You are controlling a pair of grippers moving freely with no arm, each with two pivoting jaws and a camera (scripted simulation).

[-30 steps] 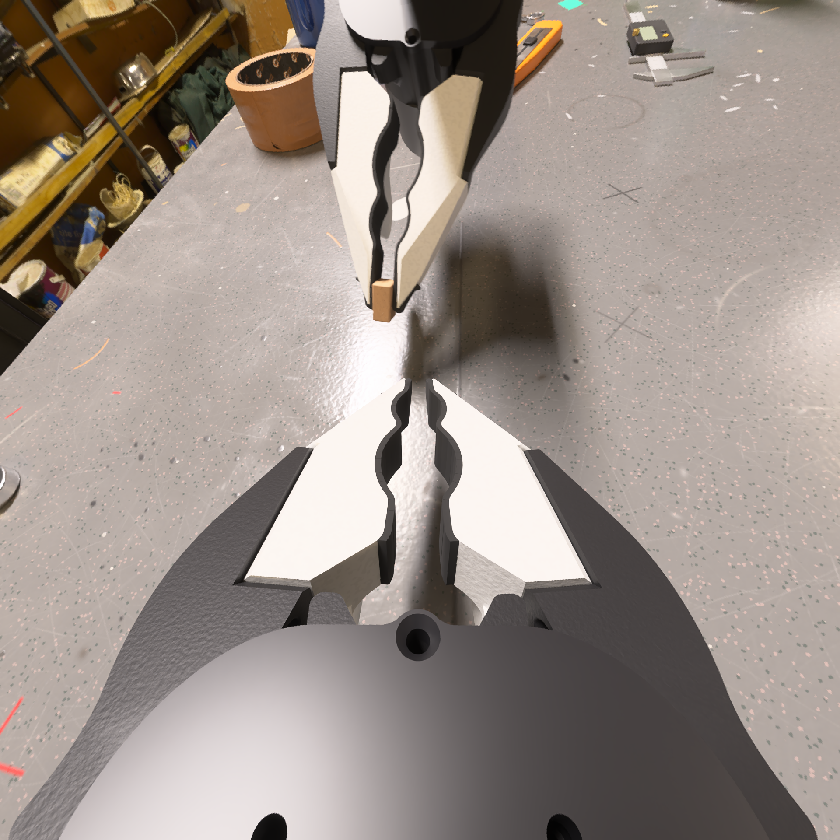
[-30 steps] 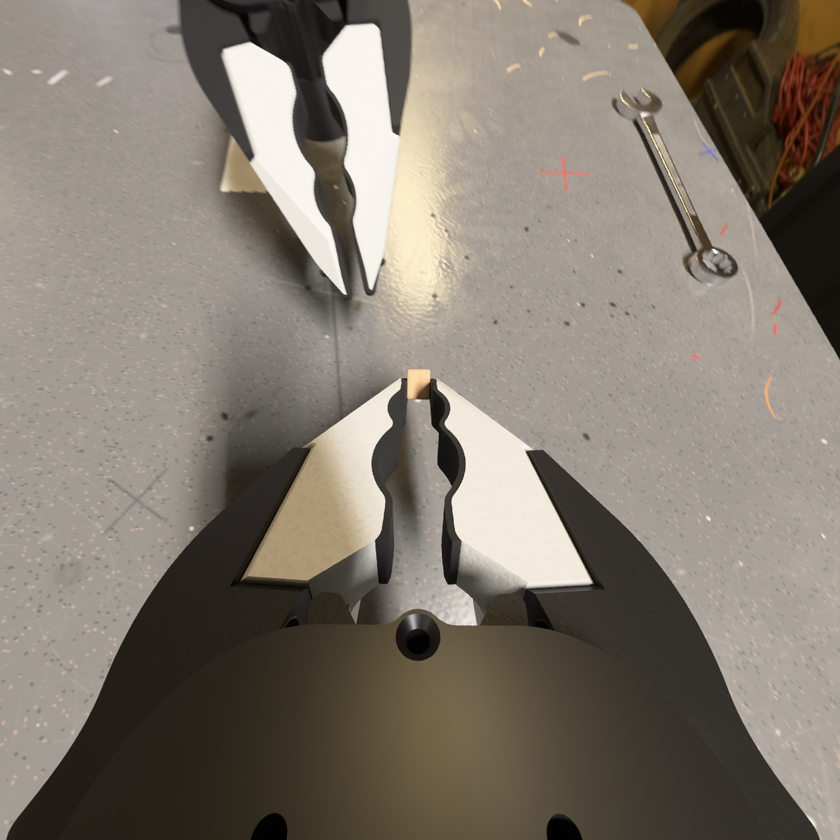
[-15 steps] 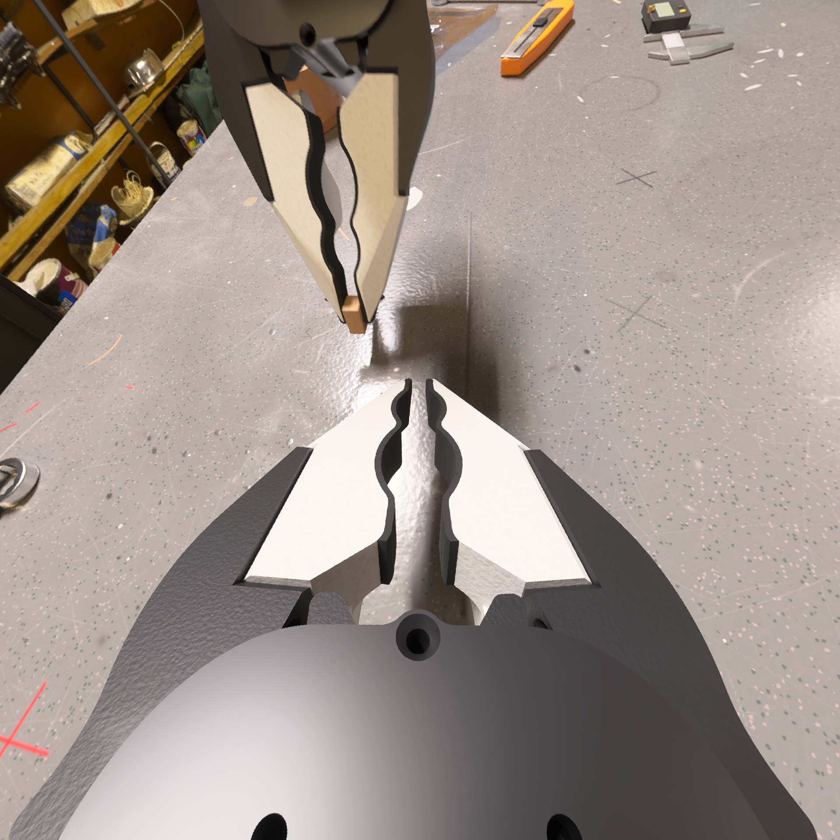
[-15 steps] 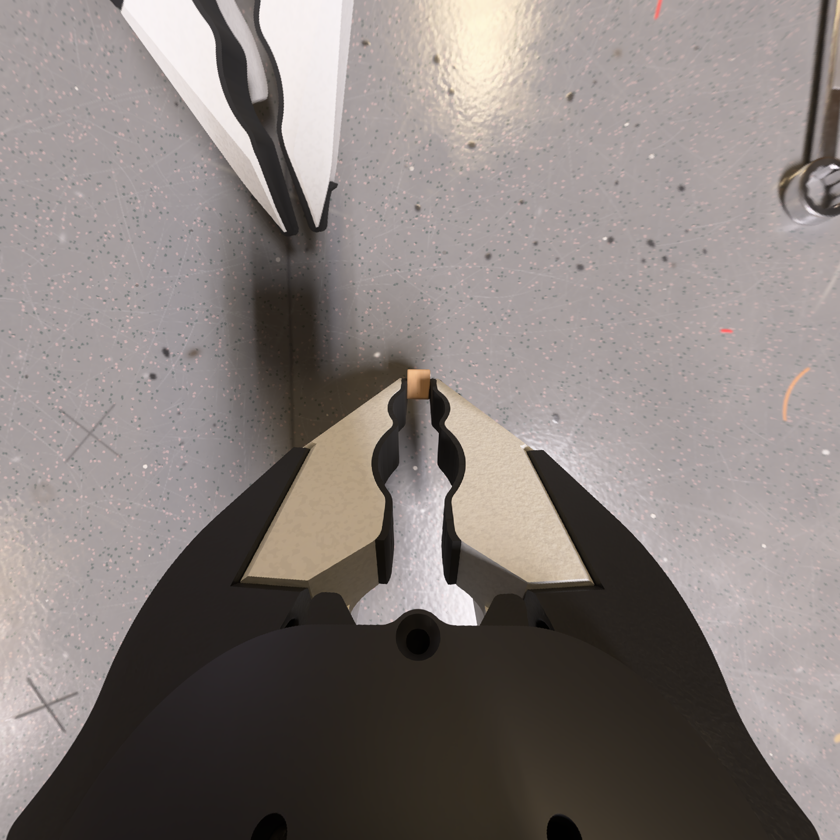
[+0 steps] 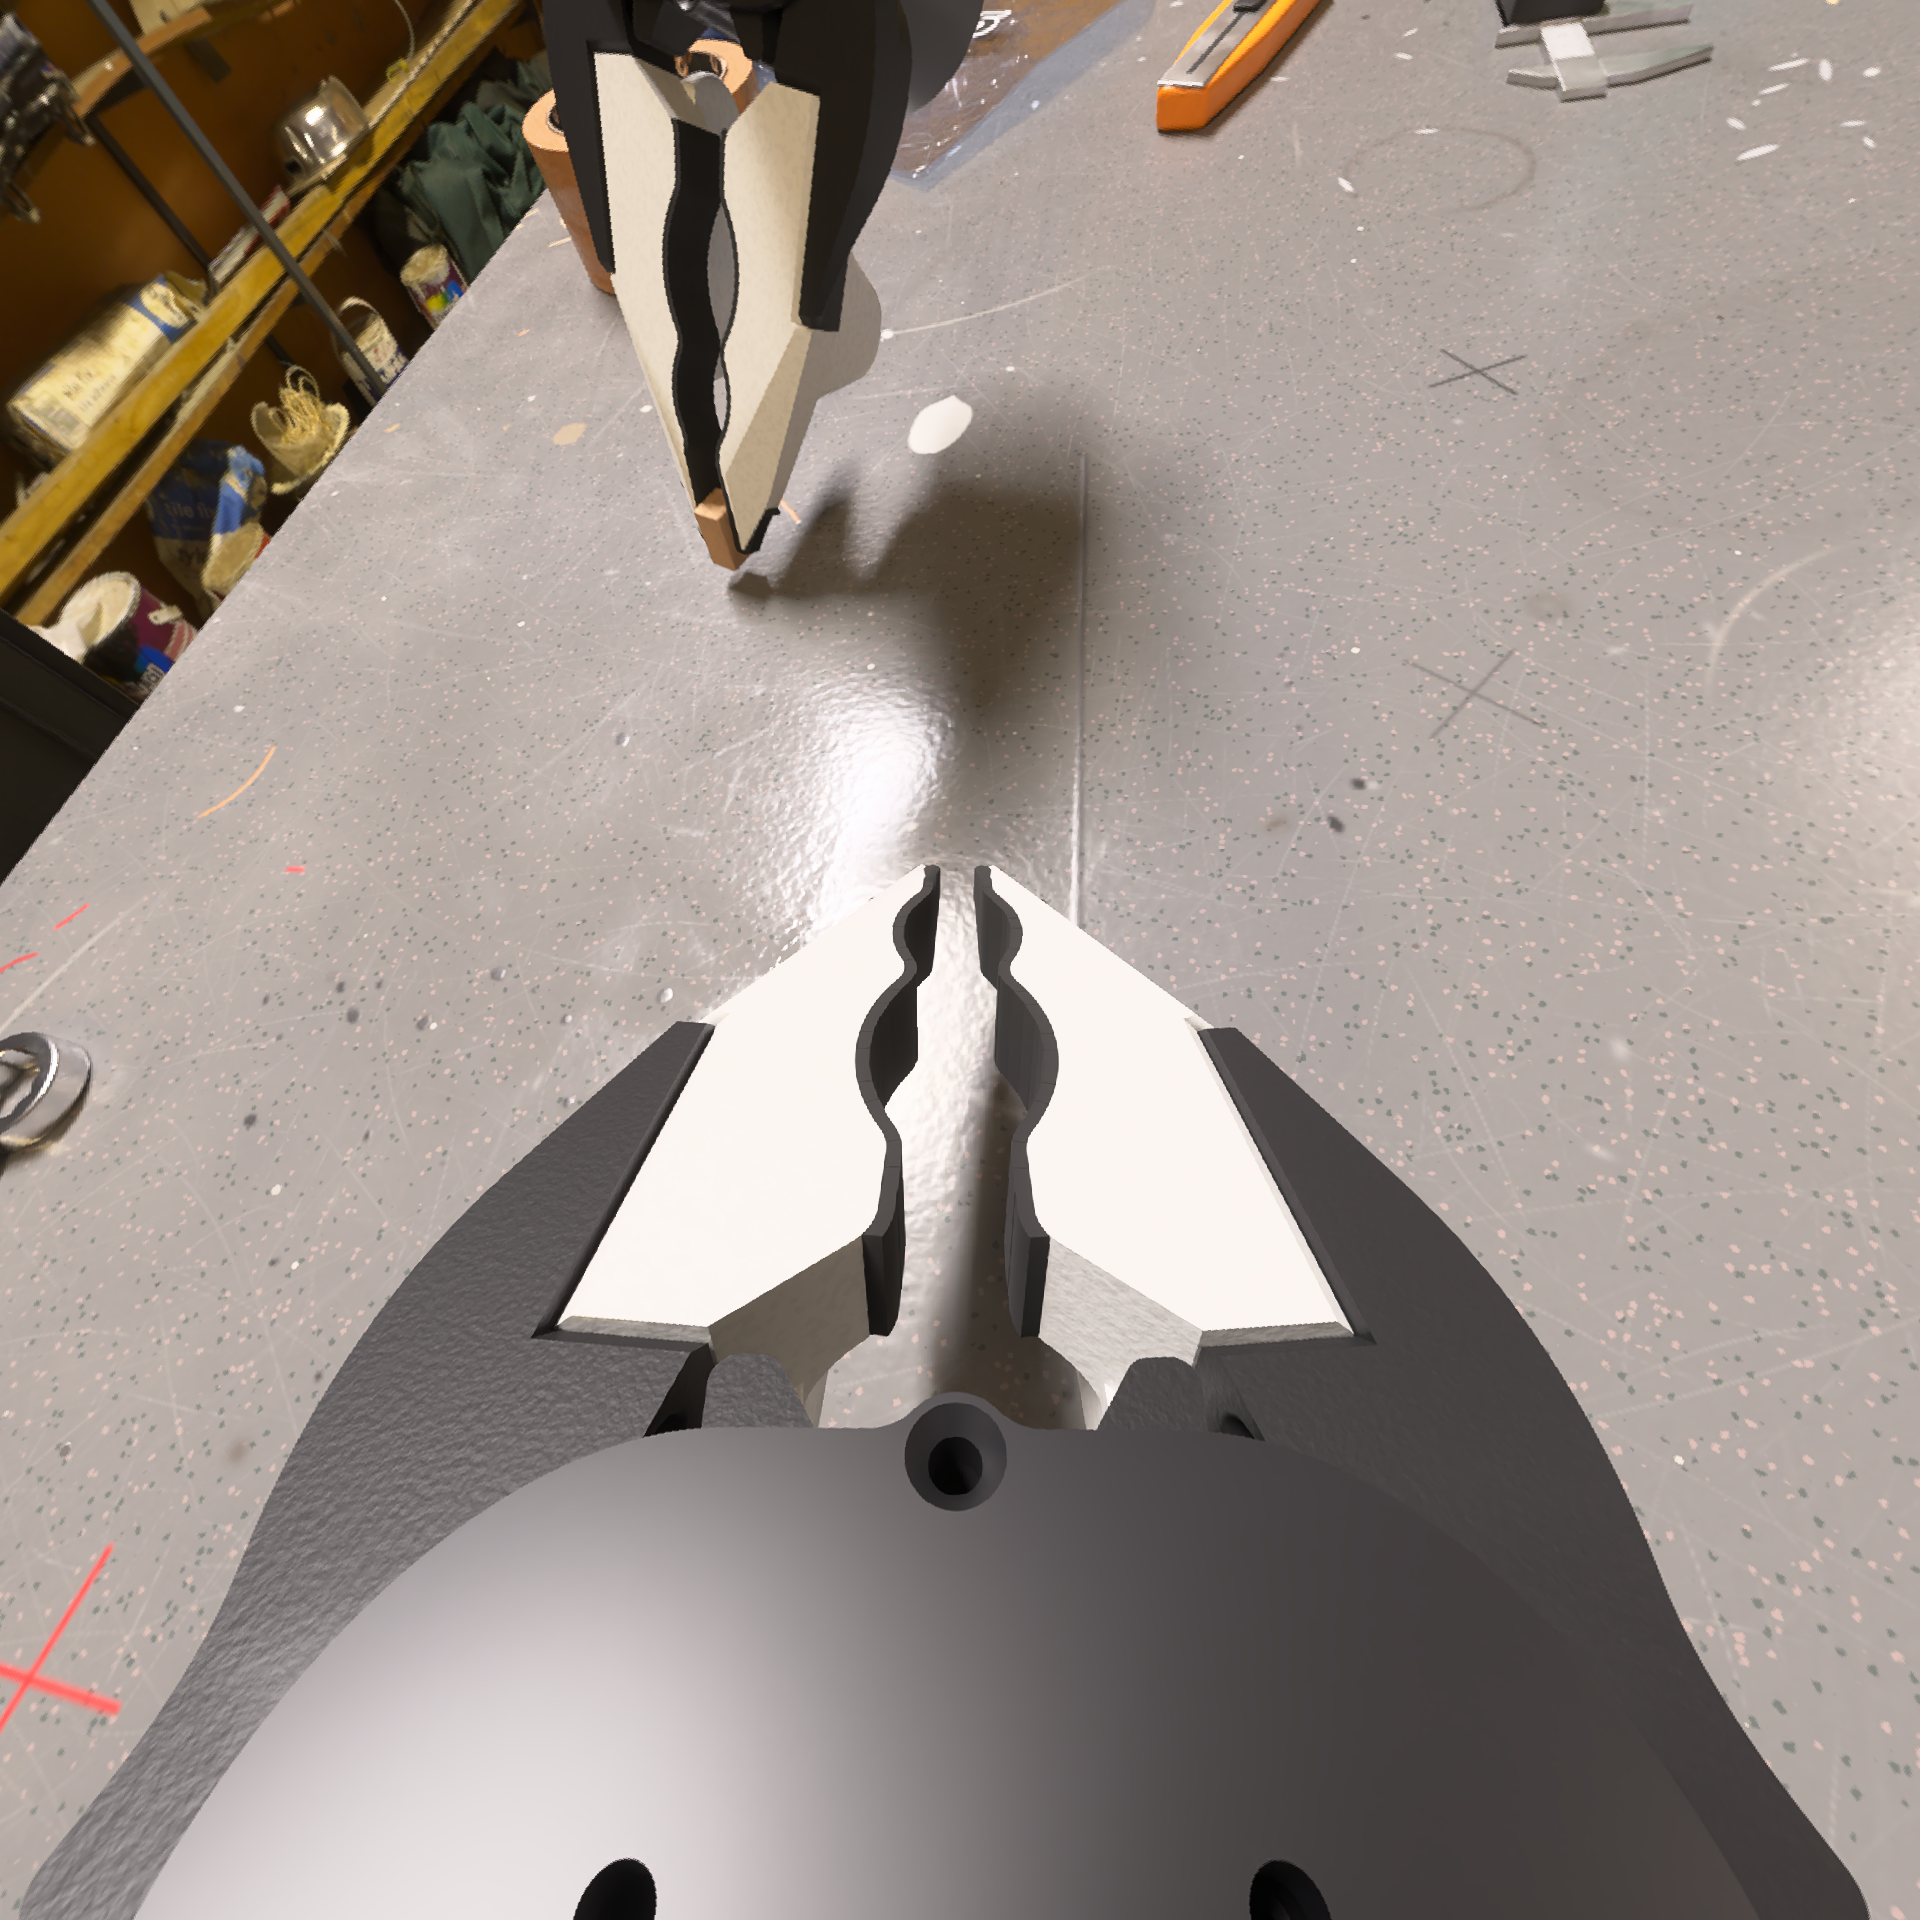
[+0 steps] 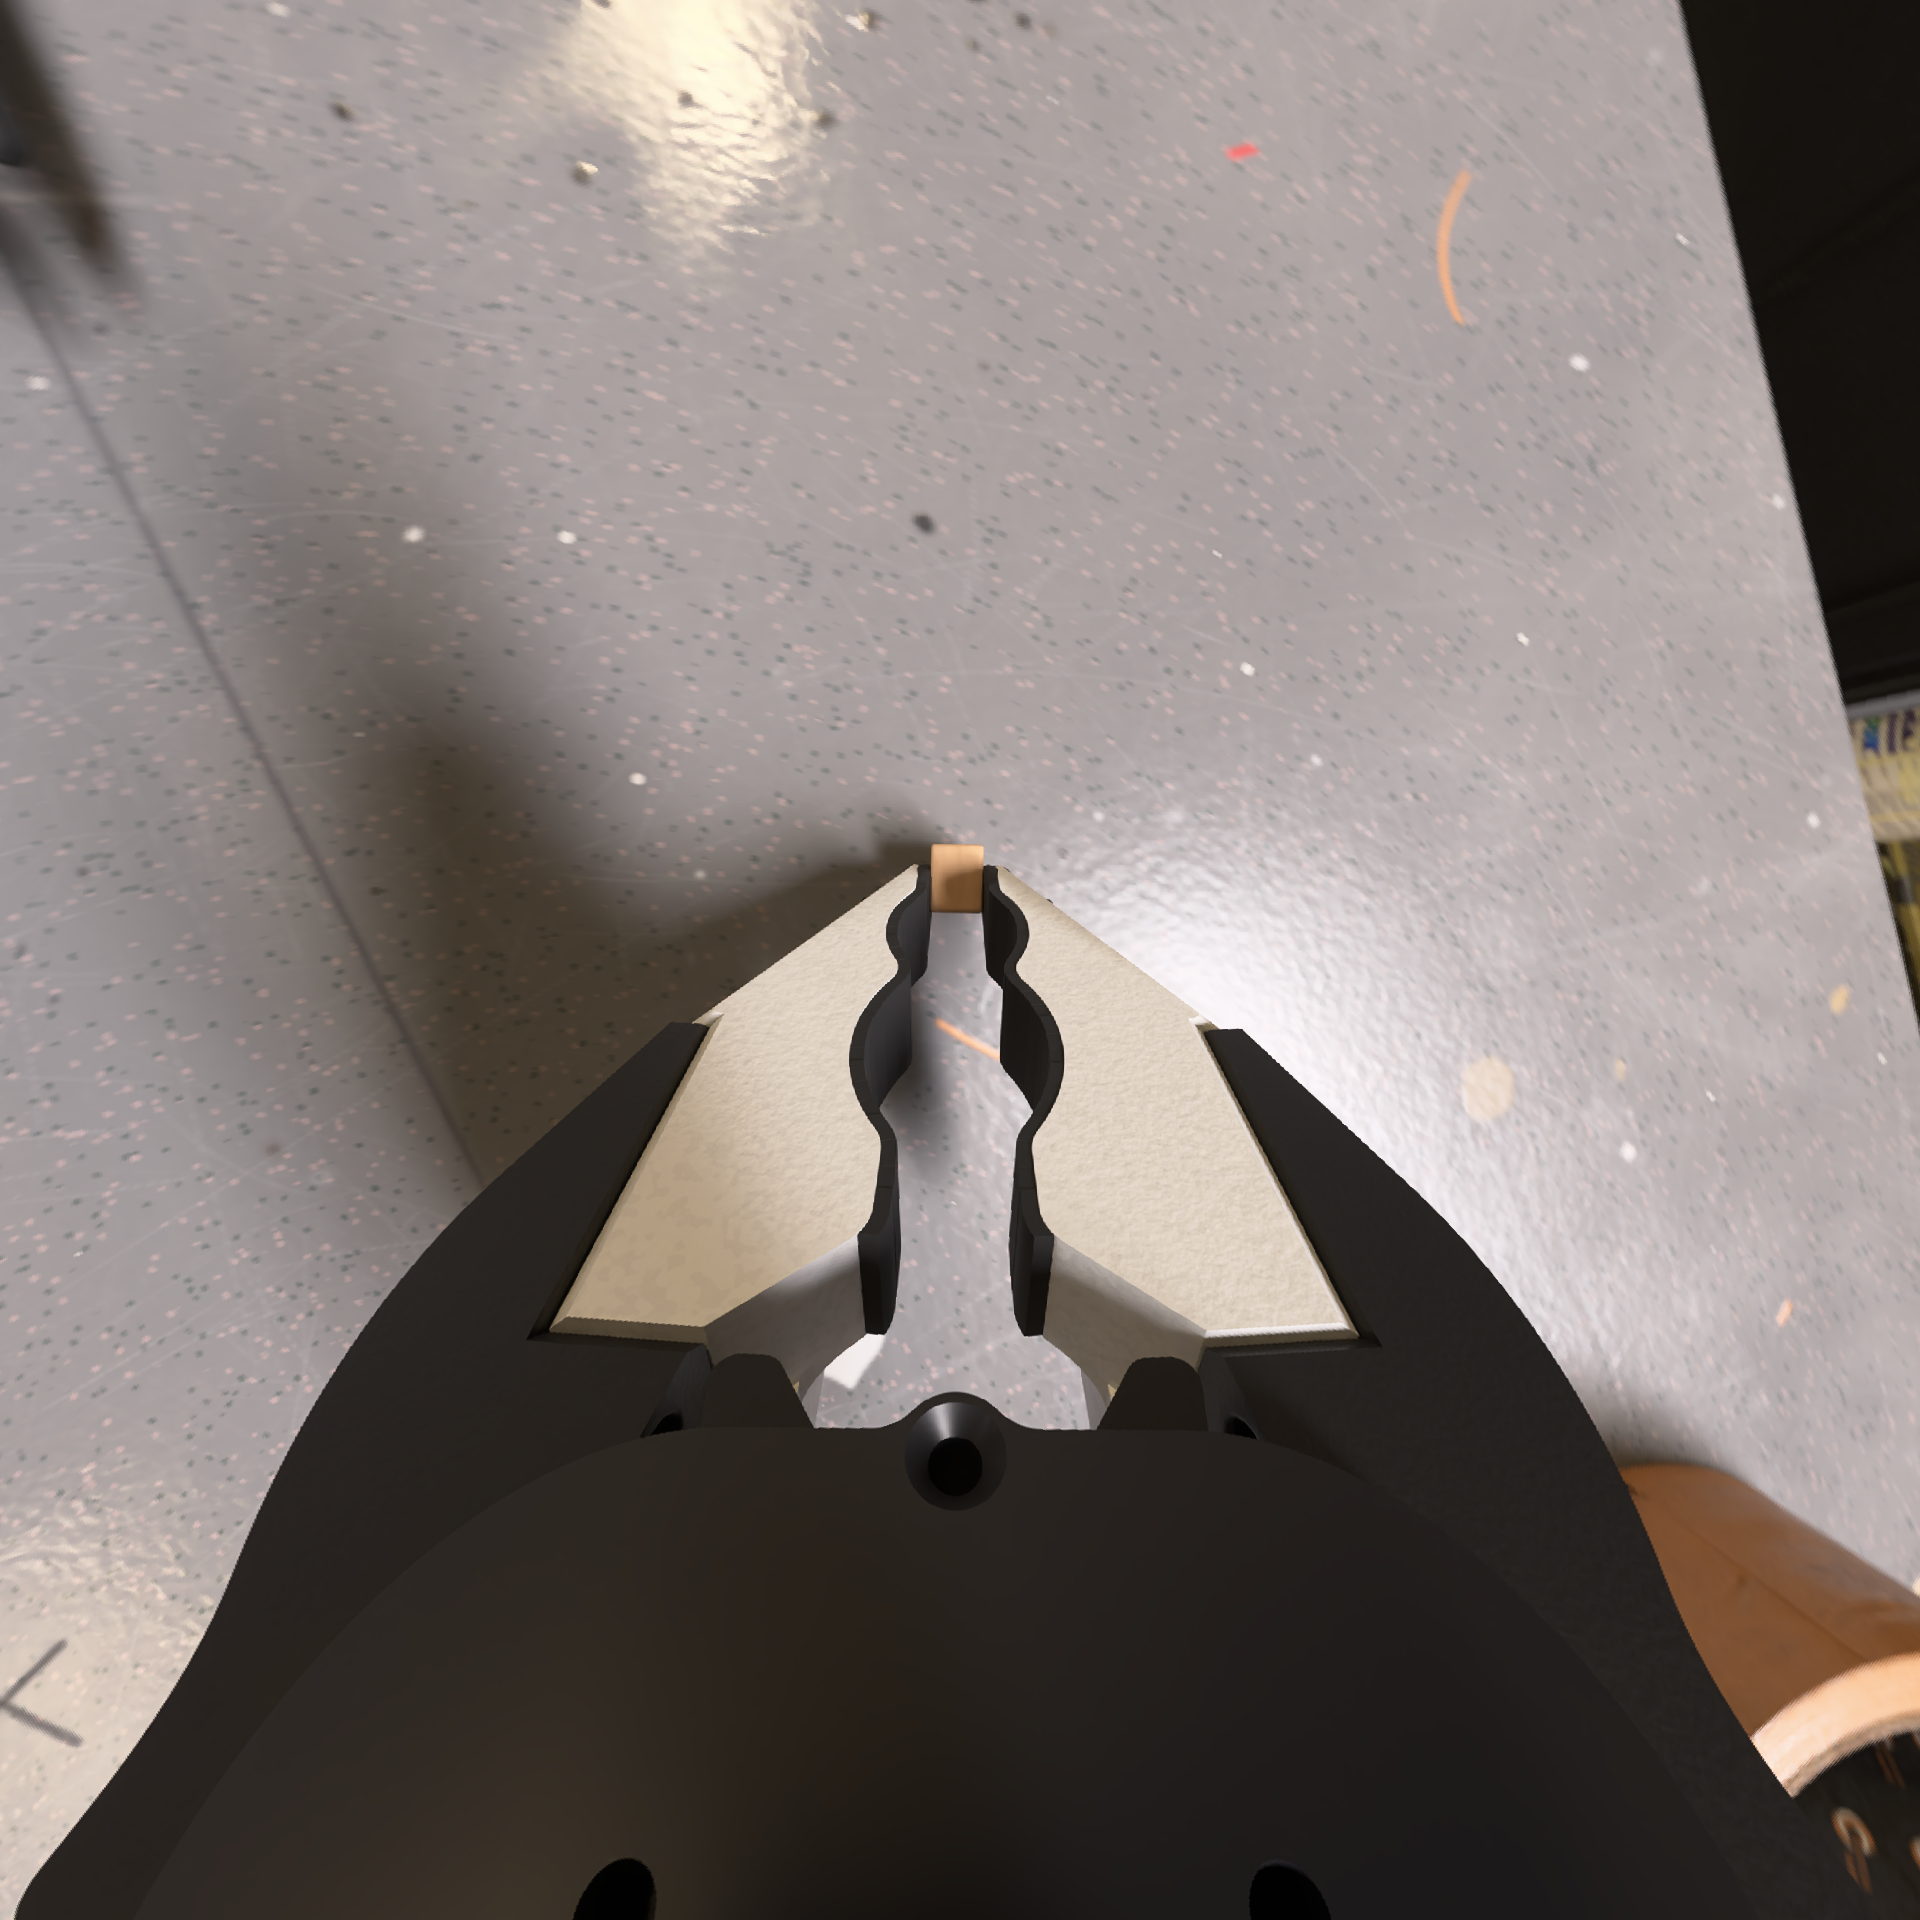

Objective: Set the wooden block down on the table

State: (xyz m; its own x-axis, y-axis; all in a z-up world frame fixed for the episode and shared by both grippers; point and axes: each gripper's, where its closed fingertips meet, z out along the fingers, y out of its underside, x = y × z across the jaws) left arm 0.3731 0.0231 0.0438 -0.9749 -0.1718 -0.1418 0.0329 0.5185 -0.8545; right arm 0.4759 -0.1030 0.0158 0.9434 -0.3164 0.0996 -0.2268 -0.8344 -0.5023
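The small wooden block (image 6: 956,878) is pinched between the fingertips of my right gripper (image 6: 956,894), which is shut on it. In the left wrist view the right gripper (image 5: 740,525) points steeply down ahead and to the left. The block (image 5: 715,528) sticks out at its tip, just above the grey table (image 5: 1351,935), with its shadow right under it. My left gripper (image 5: 956,883) is low over the table in front, jaws almost together with only a thin slit, holding nothing.
A terracotta pot (image 5: 561,177) stands behind the right gripper near the table's left edge and also shows in the right wrist view (image 6: 1766,1621). An orange utility knife (image 5: 1226,62) and a caliper (image 5: 1590,52) lie far back. A metal ring (image 5: 31,1081) lies at left.
My right gripper has carried the block left and away from the left gripper, tilted and come down close to the table. The left gripper has dropped out of the right wrist view.
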